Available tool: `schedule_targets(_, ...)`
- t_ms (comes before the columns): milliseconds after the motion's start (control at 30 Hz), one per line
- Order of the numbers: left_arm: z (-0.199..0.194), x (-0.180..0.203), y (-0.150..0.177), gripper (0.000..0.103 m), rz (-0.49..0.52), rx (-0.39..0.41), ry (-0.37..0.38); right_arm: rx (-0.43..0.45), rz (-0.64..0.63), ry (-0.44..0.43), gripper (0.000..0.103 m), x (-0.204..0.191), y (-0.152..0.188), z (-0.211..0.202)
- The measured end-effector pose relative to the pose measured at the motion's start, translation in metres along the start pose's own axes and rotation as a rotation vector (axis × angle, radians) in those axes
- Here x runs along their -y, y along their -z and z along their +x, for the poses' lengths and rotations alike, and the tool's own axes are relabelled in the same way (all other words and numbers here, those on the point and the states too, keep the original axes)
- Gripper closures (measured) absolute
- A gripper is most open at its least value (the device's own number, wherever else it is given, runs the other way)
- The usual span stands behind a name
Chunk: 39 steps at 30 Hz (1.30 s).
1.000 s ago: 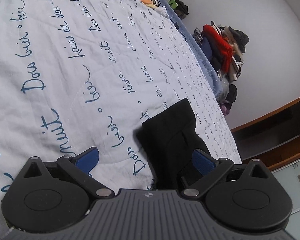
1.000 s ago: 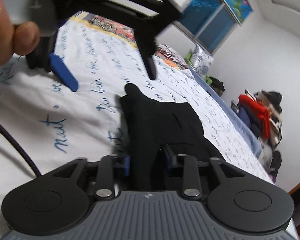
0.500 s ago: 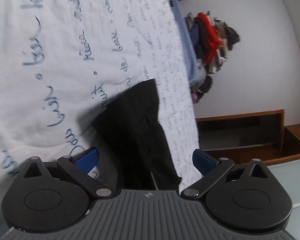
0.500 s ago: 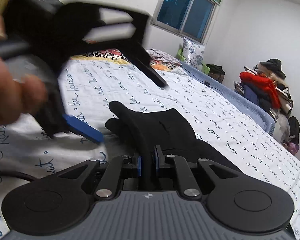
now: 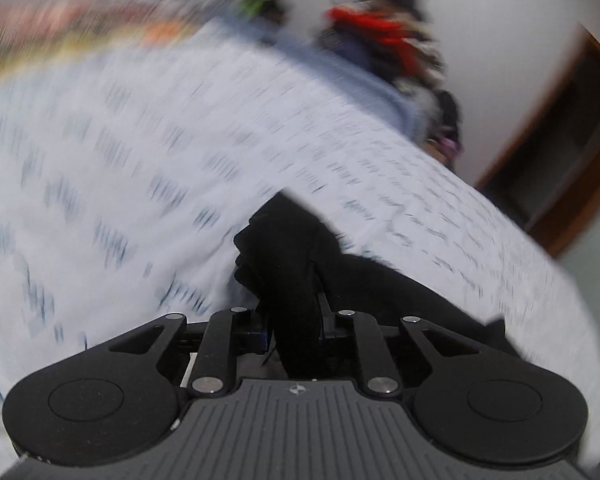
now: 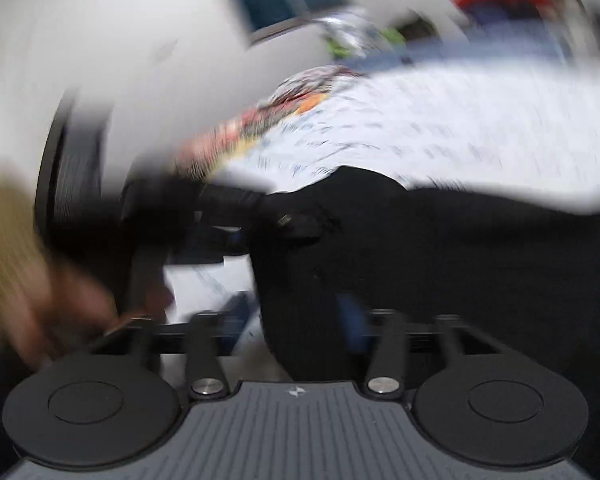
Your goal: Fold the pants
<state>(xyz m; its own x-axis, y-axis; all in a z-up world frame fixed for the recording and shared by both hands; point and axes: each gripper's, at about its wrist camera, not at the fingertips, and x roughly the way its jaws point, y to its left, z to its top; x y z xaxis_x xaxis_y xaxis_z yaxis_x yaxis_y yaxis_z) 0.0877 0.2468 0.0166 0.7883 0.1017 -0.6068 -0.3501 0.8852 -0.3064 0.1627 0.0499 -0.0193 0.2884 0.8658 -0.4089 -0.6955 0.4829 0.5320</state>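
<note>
- Black pants (image 5: 296, 256) are lying bunched on the bed, one fold rising up between both sets of gripper fingers; the rest is trailing off to the right across the bedspread (image 5: 140, 152).
- Left gripper (image 5: 294, 320) is clamping a thick roll of the pants fabric — fingers drawn close together with the cloth filling the gap.
- Right gripper (image 6: 300, 312) is pinching the pants (image 6: 420, 248) too, blue pads showing on either side of the dark fold.
- From the right wrist view, the left gripper (image 6: 284, 220) is showing just beyond, biting the same edge of cloth; a hand (image 6: 48, 304) is blurring past at lower left.
- Bedspread is white with blue handwriting print — heavily motion-smeared in both views.
- A pile of clothes (image 5: 392, 40), red among it, is sitting against the wall past the bed's far edge.
</note>
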Motion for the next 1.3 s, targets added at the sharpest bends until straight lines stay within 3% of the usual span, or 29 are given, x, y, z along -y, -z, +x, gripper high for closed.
schedule_targets(33, -0.004, 0.012, 0.003, 0.086, 0.076, 0.029, -0.013, 0.024, 0.138, -0.053, 0.013, 0.020, -0.006, -0.011)
schedule_targets(133, -0.016, 0.052, 0.023, 0.088, 0.282, 0.097, -0.035, 0.064, 0.542, -0.257, 0.010, 0.083, -0.018, -0.029)
schedule_targets(200, -0.025, 0.078, 0.047, 0.088, 0.438, 0.130, -0.031, 0.041, 0.719, -0.361, 0.010, 0.111, -0.021, -0.026)
schedule_targets(233, -0.027, 0.092, 0.059, 0.088, 0.531, 0.139, -0.024, 0.023, 0.743, -0.370, 0.010, 0.118, -0.024, -0.024)
schedule_targets(333, -0.023, 0.126, 0.103, 0.089, 0.831, 0.147, -0.022, -0.031, 0.682, -0.285, 0.009, 0.119, -0.035, -0.018)
schedule_targets(400, -0.015, 0.133, 0.126, 0.088, 0.920, 0.125, -0.019, -0.088, 0.644, -0.275, 0.009, 0.117, -0.039, -0.013)
schedule_targets(500, -0.006, 0.136, 0.137, 0.088, 0.932, 0.131, -0.035, -0.128, 0.580, -0.217, 0.008, 0.113, -0.035, -0.014)
schedule_targets(633, -0.004, 0.133, 0.135, 0.088, 0.911, 0.135, -0.022, -0.106, 0.539, -0.189, 0.008, 0.108, -0.024, -0.015)
schedule_targets(733, -0.016, 0.125, 0.139, 0.085, 0.938, 0.199, 0.054, -0.089, 0.517, -0.129, 0.010, 0.100, -0.025, -0.007)
schedule_targets(800, -0.027, 0.116, 0.143, 0.078, 0.946, 0.257, 0.112, -0.098, 0.433, -0.063, 0.031, 0.088, -0.025, -0.003)
schedule_targets(833, -0.031, 0.112, 0.145, 0.063, 0.937, 0.283, 0.123, -0.115, 0.384, -0.008, 0.072, 0.087, -0.023, -0.001)
schedule_targets(867, -0.034, 0.107, 0.146, 0.059, 0.917, 0.307, 0.143, -0.133, 0.361, 0.011, 0.079, 0.090, -0.020, 0.002)
schedule_targets(967, -0.045, 0.092, 0.148, 0.043, 0.852, 0.372, 0.177, -0.113, 0.397, -0.016, 0.081, 0.098, -0.013, -0.002)
schedule_targets(1067, -0.052, 0.083, 0.146, 0.023, 0.773, 0.450, 0.129, -0.059, 0.438, -0.051, 0.083, 0.099, -0.017, -0.009)
schedule_targets(1300, -0.037, 0.101, 0.136, 0.024, 0.735, 0.364, 0.039, 0.041, 0.462, -0.182, 0.084, 0.090, -0.056, -0.047)
